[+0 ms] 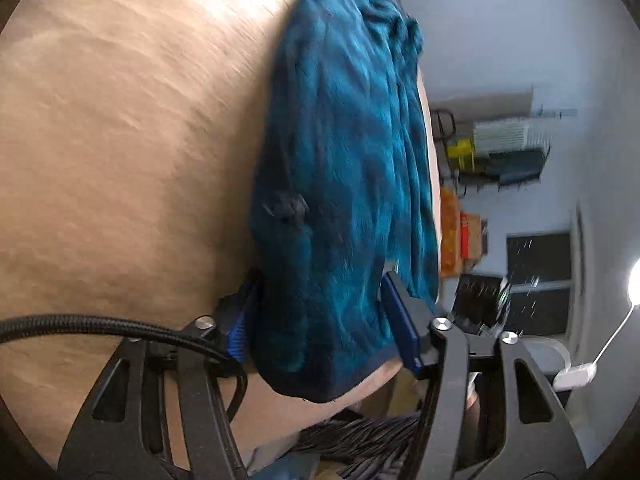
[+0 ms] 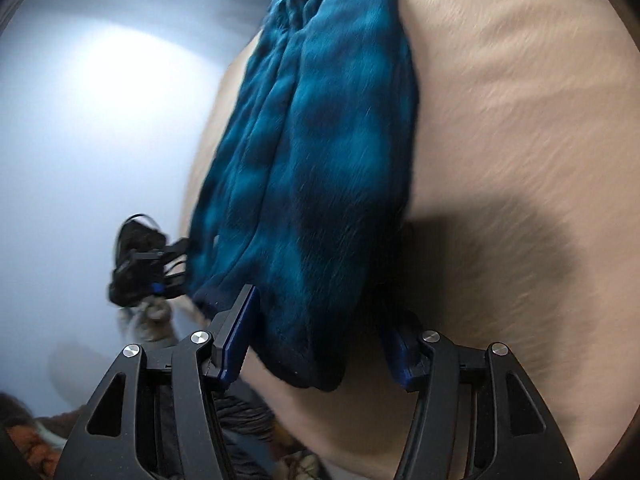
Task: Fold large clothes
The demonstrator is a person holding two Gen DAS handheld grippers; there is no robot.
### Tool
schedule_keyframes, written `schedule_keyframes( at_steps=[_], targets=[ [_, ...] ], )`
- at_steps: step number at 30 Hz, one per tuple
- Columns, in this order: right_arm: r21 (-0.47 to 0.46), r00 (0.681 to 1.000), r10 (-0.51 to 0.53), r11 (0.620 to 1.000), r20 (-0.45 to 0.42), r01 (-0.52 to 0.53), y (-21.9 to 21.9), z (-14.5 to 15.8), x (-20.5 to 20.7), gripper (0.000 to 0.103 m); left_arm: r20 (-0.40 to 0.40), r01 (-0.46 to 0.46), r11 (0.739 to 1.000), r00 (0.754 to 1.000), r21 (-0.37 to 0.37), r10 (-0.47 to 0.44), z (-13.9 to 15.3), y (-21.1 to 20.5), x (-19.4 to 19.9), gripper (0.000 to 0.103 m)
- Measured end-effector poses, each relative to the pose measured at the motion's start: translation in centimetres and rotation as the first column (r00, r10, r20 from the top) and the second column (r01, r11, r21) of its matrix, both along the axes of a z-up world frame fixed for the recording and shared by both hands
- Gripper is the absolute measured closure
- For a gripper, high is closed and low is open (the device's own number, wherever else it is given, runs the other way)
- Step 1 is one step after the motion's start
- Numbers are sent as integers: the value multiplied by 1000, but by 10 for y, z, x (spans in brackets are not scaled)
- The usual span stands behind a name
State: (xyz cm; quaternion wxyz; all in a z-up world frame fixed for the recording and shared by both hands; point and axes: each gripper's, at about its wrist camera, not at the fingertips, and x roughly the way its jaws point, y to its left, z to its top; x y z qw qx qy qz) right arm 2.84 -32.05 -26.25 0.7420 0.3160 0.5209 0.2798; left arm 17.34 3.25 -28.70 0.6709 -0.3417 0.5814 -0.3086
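1. Garment (image 1: pixel 344 168): teal-and-dark-blue blotched fabric, soft and fuzzy-looking, with a dark navy hem band along the near edge. It's bunched into a long, thick, layered strip with lengthwise creases.
2. It lies on a tan surface (image 1: pixel 120 160) with a matte, slightly wrinkled cloth texture; I can't tell whether that's a bed or a covered desk. The near hem end sits at the surface's edge, right at both grippers.
3. A small dark tab or patch (image 1: pixel 286 206) sits on the fabric's left side in the left wrist view; too blurred to identify.
4. Left hand-held gripper (image 1: pixel 320 320): black frame, blue ribbed pads, jaws spread wide. The hem end of the garment sits between the two pads; fabric covers the left pad's tip and runs along the right pad. Released, not clamped.
5. Right hand-held gripper (image 2: pixel 320 332): same build, jaws also spread wide, straddling the hem end (image 2: pixel 304 368). The left pad touches the fabric edge; the right pad is partly hidden in shadow behind the cloth. Not clenched.
6. In the right wrist view I see the left hand-held gripper just beside the garment's far side.
7. Both views are motion-blurred.
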Motion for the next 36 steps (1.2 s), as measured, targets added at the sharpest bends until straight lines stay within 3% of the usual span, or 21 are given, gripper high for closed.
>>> schedule_keyframes(
  at_steps=[2,4,5,8,19,29,32,36],
  targets=[
    [21,1000,28,999,5,-28,6,-2,7,52,28,36,999,999,30,-37,3,-11,-5,47],
    [13,999,53,998,-6,-53,16,-8,13,64,38,49,997,998,65,-52,6,-16,-6,64],
    [4,998,63,998,-6,-63,20,-8,13,71,32,49,996,998,78,-52,6,-18,-6,78],
    [-5,997,74,997,12,-74,24,-2,13,85,45,34,998,998,62,-37,13,-16,-10,88],
    [166,992,-15,986,126,-6,17,42,19,90,103,-44,995,993,-91,53,65,-8,2,90],
    [19,983,-46,999,178,43,11,96,81,90,177,-70,998,982,-3,70,115,-21,69,90],
    [-3,983,-58,998,172,59,9,104,106,90,161,-85,996,984,17,81,117,-23,95,90],
    [4,987,-103,995,123,103,2,102,144,90,131,-110,993,986,36,104,100,-33,131,90]
  ],
)
